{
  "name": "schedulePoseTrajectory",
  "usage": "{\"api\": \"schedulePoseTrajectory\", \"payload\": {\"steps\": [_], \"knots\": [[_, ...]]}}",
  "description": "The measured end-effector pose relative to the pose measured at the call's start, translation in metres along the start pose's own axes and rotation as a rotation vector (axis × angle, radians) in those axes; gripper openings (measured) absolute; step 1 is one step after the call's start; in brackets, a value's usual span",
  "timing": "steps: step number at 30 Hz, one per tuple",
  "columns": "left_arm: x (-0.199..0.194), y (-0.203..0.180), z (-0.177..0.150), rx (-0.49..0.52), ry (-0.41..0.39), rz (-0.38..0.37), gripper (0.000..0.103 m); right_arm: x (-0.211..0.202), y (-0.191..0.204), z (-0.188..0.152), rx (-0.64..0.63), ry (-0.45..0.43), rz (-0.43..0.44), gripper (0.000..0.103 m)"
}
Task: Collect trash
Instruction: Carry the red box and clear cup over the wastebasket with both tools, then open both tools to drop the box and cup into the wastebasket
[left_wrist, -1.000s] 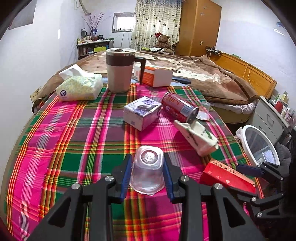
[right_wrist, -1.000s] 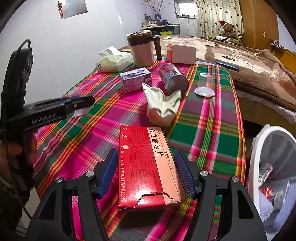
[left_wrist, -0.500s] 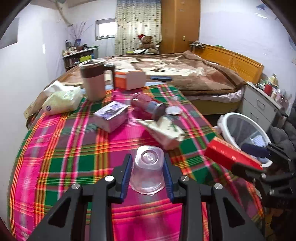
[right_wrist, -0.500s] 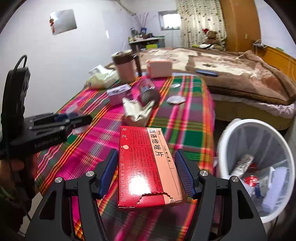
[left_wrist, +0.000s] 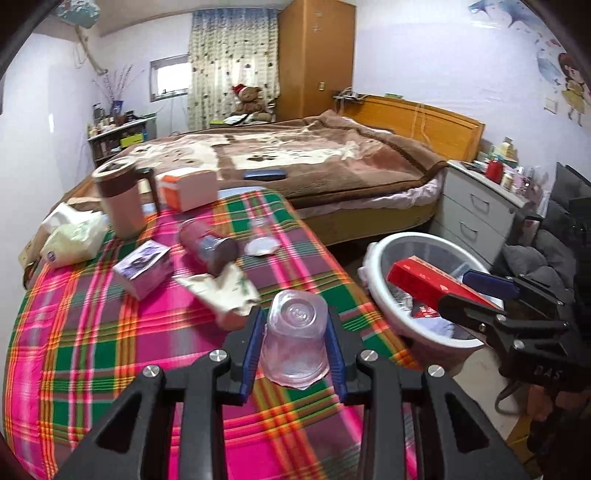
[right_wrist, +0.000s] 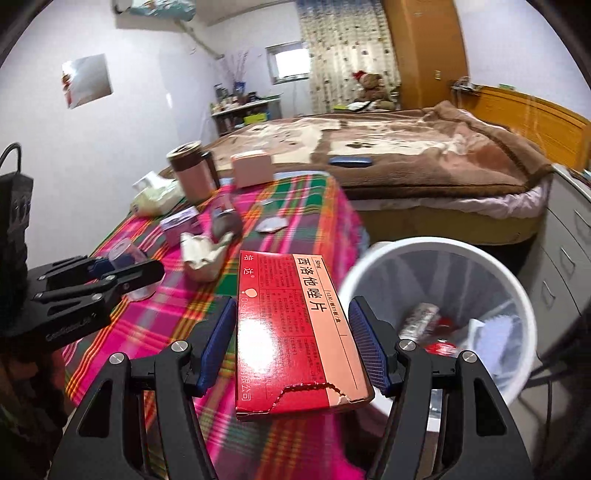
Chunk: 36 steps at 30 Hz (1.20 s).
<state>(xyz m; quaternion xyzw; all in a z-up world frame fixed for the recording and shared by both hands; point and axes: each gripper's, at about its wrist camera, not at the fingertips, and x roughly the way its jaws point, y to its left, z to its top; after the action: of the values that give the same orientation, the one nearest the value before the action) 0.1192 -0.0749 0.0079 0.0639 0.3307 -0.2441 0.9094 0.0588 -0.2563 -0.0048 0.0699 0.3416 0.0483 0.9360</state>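
A crumpled clear plastic cup (left_wrist: 296, 334) and a torn red box (right_wrist: 295, 332) hang near the white bin (right_wrist: 517, 295).

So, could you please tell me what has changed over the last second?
Both hand-held grippers swung from the table toward the white bin. The right hand-held gripper carried the red box near the rim; the left hand-held gripper carried the clear cup to the table's edge. Both grips and the table's other items are unchanged.

My right gripper (right_wrist: 295, 343) clamps the red box (right_wrist: 295, 332) beside the white bin (right_wrist: 517, 295), above the plaid bench (right_wrist: 295, 206).
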Motion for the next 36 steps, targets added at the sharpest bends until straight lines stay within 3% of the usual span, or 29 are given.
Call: {"api": "schedulePoseTrajectory", "payload": {"steps": [10,21,36], "knots": [[0.015,-0.050,0.013,0.062,0.009,-0.081,0.034,-0.017,-0.039,0.000,0.060,-0.032,-0.103,0.064],[0.065,-0.106,0.025,0.075,0.084,-0.206,0.034,-0.005,-0.096,0.001,0.134,0.028,-0.228,0.065],[0.099,-0.147,0.027,0.117,0.141,-0.245,0.034,0.013,-0.137,-0.006,0.189,0.104,-0.257,0.065]]}}
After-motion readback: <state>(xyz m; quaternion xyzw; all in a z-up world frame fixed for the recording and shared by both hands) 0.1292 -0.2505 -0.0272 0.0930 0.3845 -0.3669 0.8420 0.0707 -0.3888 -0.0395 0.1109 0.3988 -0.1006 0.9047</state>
